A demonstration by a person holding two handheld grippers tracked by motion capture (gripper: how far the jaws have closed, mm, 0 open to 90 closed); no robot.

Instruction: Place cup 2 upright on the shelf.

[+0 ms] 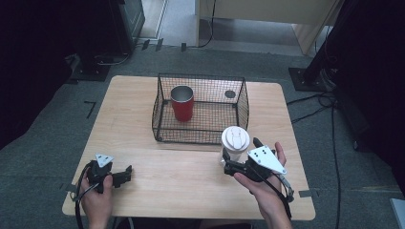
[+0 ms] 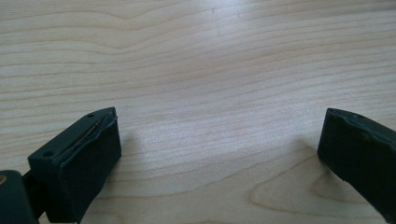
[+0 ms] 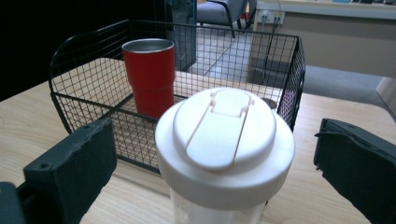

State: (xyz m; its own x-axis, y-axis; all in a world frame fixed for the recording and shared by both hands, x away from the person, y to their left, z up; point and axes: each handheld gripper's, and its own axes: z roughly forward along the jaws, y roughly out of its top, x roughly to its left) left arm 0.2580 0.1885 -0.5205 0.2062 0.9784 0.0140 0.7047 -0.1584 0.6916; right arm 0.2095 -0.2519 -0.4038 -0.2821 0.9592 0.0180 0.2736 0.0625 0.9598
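Note:
A clear bottle with a white flip lid (image 1: 235, 138) stands upright on the wooden table (image 1: 181, 191), just outside the front right corner of a black wire basket (image 1: 200, 136). My right gripper (image 1: 229, 163) is open, its jaws on either side of the bottle (image 3: 224, 140) with a gap on both sides. A red metal tumbler (image 1: 182, 102) stands upright inside the basket (image 3: 84, 107) at its left; the right gripper view shows the tumbler (image 3: 150, 77) behind the bottle. My left gripper (image 1: 125, 175) rests open at the table's front left, over bare wood (image 2: 219, 154).
A small dark disc (image 1: 230, 94) lies on the basket floor at the back right. Bare wood stretches between the two grippers. Cables (image 1: 315, 102) and a black stand base (image 1: 305, 76) sit on the grey floor to the right of the table.

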